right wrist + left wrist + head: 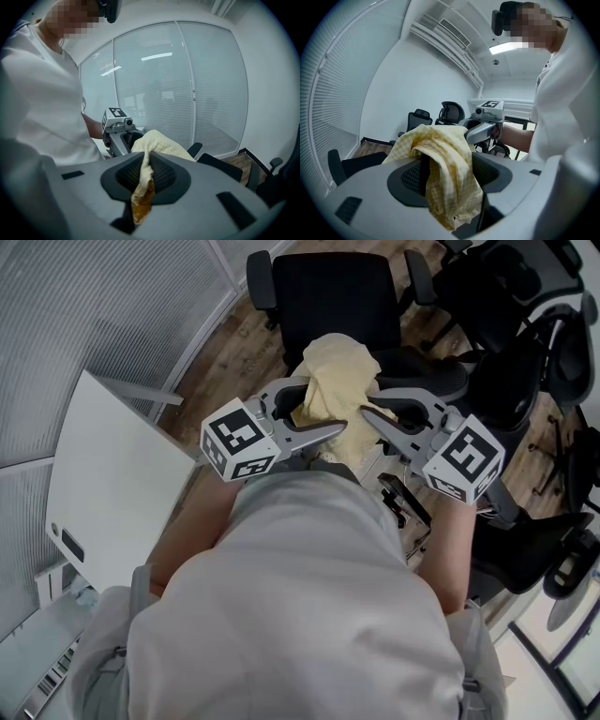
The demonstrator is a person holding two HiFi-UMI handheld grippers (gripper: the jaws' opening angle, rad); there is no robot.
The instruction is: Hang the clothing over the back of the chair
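Near side of the chair (328, 296), my left gripper (323, 416) and right gripper (375, 407) both clamp the bunched yellow clothing (339, 371), nothing draped over the back yet.

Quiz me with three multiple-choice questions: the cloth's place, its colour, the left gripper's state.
1. The cloth is: A draped over the chair; B held by the left gripper and right gripper; C on the floor.
2. Its colour: A blue; B red; C pale yellow.
3. The left gripper is: A shut on the cloth; B open, empty; C unseen.
Answers: B, both clamp it clear of the chair; C, yellow in every view; A, its jaws pinch fabric.
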